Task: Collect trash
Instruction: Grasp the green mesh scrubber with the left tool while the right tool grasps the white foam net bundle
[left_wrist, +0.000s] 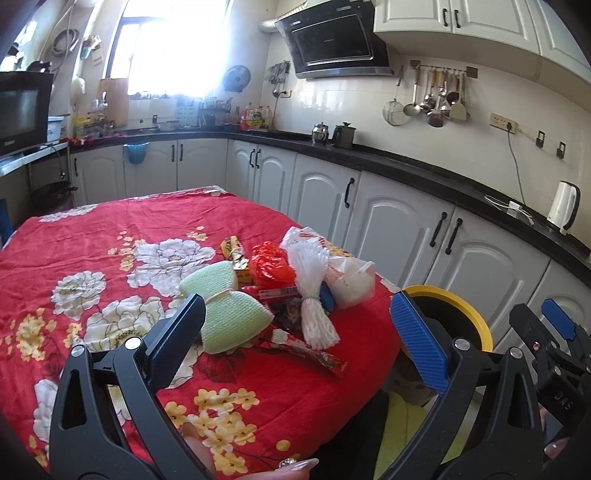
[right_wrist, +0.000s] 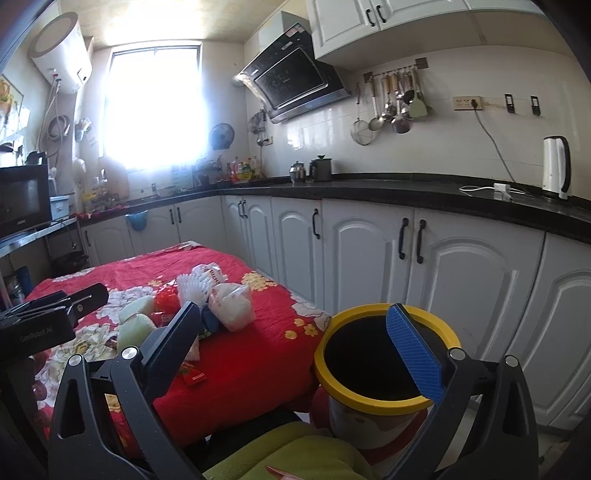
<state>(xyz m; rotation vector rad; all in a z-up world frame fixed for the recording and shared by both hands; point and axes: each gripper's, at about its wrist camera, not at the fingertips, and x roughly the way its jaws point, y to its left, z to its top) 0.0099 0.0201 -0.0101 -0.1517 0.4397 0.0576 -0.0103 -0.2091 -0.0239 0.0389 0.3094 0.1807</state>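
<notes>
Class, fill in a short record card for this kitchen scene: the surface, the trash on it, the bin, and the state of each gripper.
Surface: table with red floral cloth
Trash: pile including green foam net, white foam net, red plastic bag
Bin: yellow-rimmed bin, beside the table, looks empty
Left gripper: open, empty
Right gripper: open, empty

L gripper (left_wrist: 295, 328) jaws spread wide, nothing between, angled fwd and down, R gripper (right_wrist: 295, 347) same, wide apart and empty, a fingertip (left_wrist: 301, 464) w/ painted nail showing under L gripper's frame
</notes>
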